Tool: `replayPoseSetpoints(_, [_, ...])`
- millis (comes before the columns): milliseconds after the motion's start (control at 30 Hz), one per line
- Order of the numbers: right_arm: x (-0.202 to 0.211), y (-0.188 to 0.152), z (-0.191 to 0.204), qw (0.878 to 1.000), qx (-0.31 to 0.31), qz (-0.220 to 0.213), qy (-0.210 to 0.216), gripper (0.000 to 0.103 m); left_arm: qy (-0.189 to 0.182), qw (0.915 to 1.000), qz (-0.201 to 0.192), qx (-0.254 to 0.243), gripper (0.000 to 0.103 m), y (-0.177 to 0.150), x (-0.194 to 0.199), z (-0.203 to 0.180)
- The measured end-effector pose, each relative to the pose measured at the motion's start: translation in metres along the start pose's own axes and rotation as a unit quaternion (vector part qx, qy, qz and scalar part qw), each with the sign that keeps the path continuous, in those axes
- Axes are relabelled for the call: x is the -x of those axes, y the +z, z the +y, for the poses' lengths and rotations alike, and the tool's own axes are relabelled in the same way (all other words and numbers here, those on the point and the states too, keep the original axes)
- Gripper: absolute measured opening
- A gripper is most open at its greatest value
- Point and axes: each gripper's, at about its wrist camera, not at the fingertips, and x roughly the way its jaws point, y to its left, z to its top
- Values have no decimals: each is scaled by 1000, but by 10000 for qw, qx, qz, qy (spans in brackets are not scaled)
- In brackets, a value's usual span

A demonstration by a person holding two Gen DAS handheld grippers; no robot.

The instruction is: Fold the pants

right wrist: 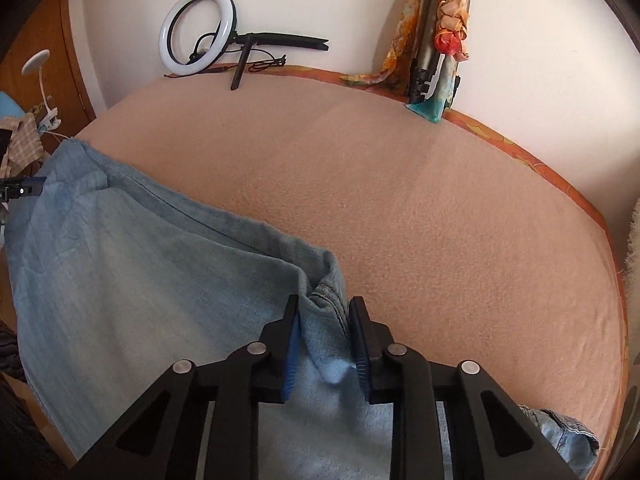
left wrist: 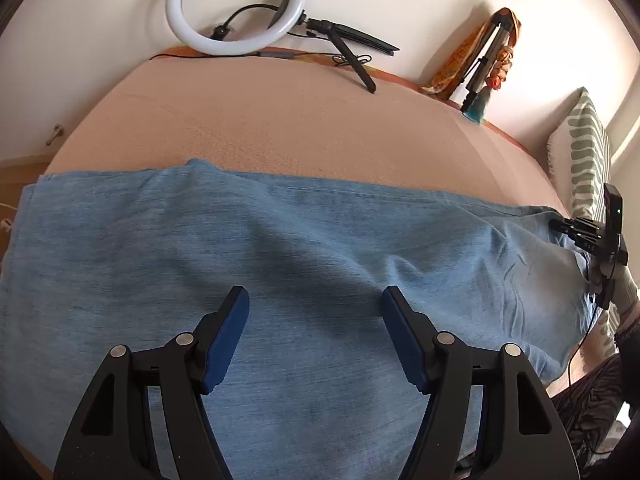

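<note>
- Left wrist view: the left hand-held gripper (left wrist: 316, 300) hangs released, jaws wide apart, above the blue denim pants (left wrist: 200, 248), which lie spread across the near part of the pink bed (left wrist: 280, 128). A ring light (left wrist: 236, 8) leans on the wall behind.
- Right wrist view: the right hand-held gripper (right wrist: 324, 312) is clenched on a bunched fold of the pants (right wrist: 120, 264) at their edge on the bed (right wrist: 440, 200).

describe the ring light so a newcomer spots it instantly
Start from the pink bed cover and follow it to the far edge by the white wall. The ring light leans there, left of the scarf-draped tripod. It is the only white hoop, with a black stand.
</note>
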Motion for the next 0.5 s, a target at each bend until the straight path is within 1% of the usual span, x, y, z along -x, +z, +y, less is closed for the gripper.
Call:
replayPoseSetpoints(33, [1,2,0,10000,14,-28,-52,11,17,10000,-12,12,68,1,0,1])
replayPoseSetpoints(133, [3,16,-7,9994,-77,-194,-262,8,83,9999,-90,103,68,4,1,4])
replayPoseSetpoints(167, [4,20,-14,9991,-160,-268,-294,7,97,9998,-123,156,68,5,2,6])
replayPoseSetpoints(233, [1,29,-23,9990,-223,-270,-285,5,139,9994,-160,269,68,6,2,11])
replayPoseSetpoints(333, [-16,31,-21,9991,-108,-93,-404,4,292,9986,-202,381,68,6,2,20])
replayPoseSetpoints(433, [-37,28,-15,9981,74,162,-595,4,354,9974,-286,564,68,7,6,31])
replayPoseSetpoints(500, [-44,27,-10,9970,146,224,-732,4,402,9960,-381,701,68,7,11,39])
